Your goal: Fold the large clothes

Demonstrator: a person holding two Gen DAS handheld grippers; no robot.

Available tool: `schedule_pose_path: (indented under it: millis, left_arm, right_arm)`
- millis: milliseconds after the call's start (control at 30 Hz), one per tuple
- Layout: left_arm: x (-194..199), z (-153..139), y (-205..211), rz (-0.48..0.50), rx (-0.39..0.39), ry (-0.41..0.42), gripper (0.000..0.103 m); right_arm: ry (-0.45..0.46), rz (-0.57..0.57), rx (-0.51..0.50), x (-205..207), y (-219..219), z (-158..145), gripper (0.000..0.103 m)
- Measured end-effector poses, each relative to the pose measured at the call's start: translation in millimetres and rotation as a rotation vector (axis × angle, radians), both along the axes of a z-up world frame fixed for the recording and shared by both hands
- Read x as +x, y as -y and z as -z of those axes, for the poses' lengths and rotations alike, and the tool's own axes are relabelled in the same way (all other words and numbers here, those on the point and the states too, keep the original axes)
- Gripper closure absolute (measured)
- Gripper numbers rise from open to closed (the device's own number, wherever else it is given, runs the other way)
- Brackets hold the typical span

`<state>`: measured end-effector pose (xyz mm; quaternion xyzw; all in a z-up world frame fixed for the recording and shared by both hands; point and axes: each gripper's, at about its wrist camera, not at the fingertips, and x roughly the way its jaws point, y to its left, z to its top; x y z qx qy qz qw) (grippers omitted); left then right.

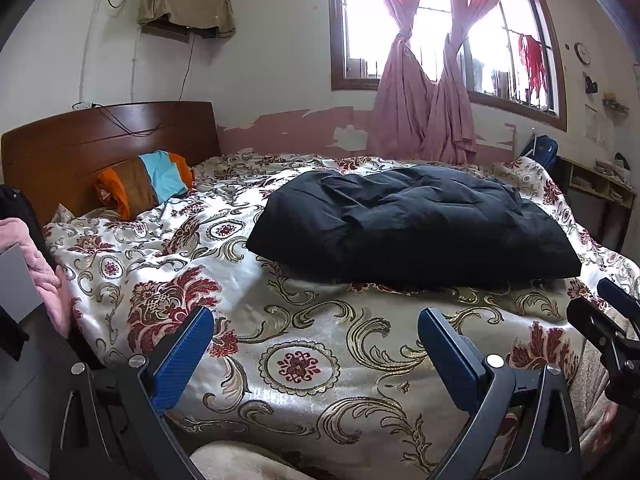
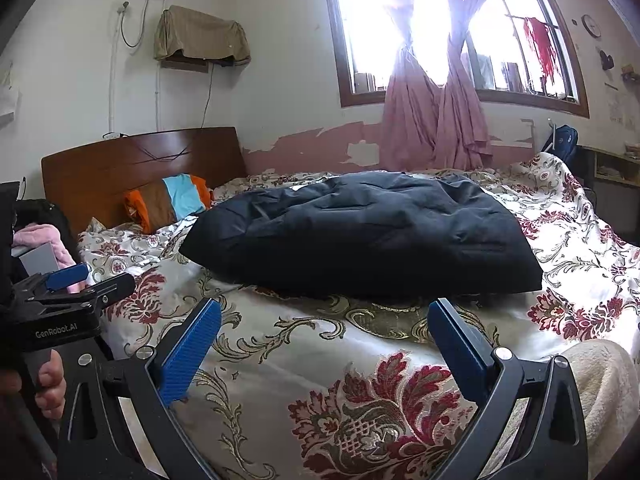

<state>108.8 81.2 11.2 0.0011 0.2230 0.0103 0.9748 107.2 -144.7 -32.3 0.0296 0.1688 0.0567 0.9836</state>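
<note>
A large black padded garment [image 1: 412, 224] lies folded into a thick, puffy rectangle in the middle of the bed, also seen in the right wrist view [image 2: 360, 236]. My left gripper [image 1: 316, 316] hovers open over the floral bedspread, short of the garment's near edge, nothing between its blue fingers. My right gripper [image 2: 326, 308] is open too, its tips close to the garment's near edge without touching it. The left gripper's side [image 2: 68, 276] shows at the left of the right wrist view, held by a hand [image 2: 48, 388]. The right gripper's tip [image 1: 616, 300] shows at the right edge of the left wrist view.
The floral satin bedspread [image 1: 304, 364] covers the bed. A striped orange, brown and blue pillow [image 1: 148, 182] leans on the wooden headboard [image 1: 100, 140]. Pink cloth [image 1: 44, 272] lies at the left. A cream blanket [image 2: 600, 392] sits at the near right. Pink curtains [image 1: 424, 100] hang behind.
</note>
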Motion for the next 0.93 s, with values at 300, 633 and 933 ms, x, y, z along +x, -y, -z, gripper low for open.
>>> schedule_pose_path:
  millis: [300,633,933]
  left_arm:
    - [2.0,2.9,-1.4,-0.001,-0.008,-0.018,0.0]
    - [2.4,0.1,0.5,0.005,0.005,-0.007,0.0]
    - [1.5,-0.9,-0.7,-0.029,0.021,0.004,0.0]
  right_arm:
    - [-0.007,-0.005,0.009,3.1,1.4,0.4,0.002]
    - [-0.015,-0.016,0.012,8.0,2.1,2.6,0.002]
    - [-0.017,-0.016,0.009,8.4,0.8,3.5,0.002]
